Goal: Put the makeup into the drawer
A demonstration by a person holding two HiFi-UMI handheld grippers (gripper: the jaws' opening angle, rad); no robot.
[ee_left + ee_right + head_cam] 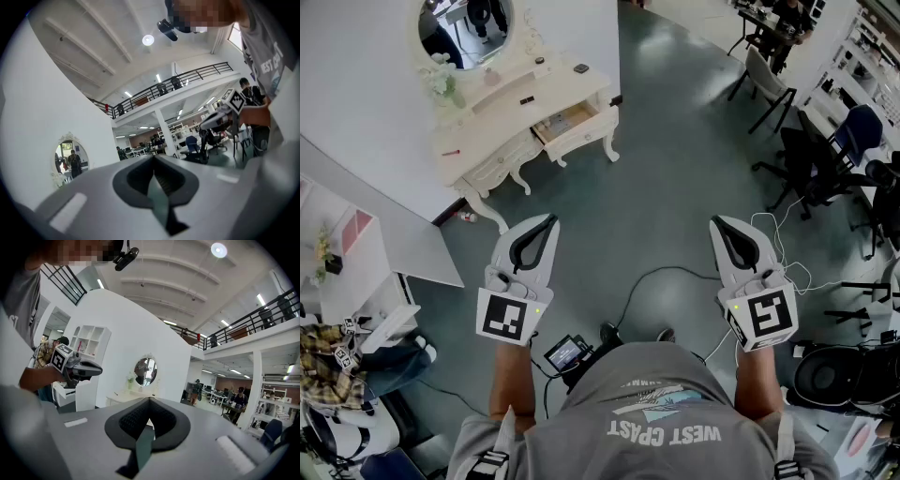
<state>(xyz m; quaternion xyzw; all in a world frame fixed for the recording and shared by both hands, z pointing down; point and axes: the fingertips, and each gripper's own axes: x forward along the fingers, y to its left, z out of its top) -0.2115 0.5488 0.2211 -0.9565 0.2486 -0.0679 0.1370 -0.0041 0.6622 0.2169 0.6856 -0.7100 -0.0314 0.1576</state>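
Observation:
A cream dressing table (502, 117) with an oval mirror (467, 28) stands far ahead at the upper left, and its right-hand drawer (569, 122) is pulled open. Several small makeup items (580, 68) lie on its top. My left gripper (546, 223) and right gripper (719, 225) are held side by side over the floor, well short of the table. Both are shut with nothing between the jaws. The left gripper (153, 160) faces the open hall. In the right gripper view my right gripper (149, 402) points toward the table (123, 399) and mirror (145, 371), with the left gripper (77, 367) at its left.
A white curved partition (356, 131) backs the table, with a white shelf unit (347, 244) to the left. Cables (675, 277) trail across the grey-green floor. Office chairs (825, 155) and desks fill the right side. A person in a plaid shirt (328, 352) is at the lower left.

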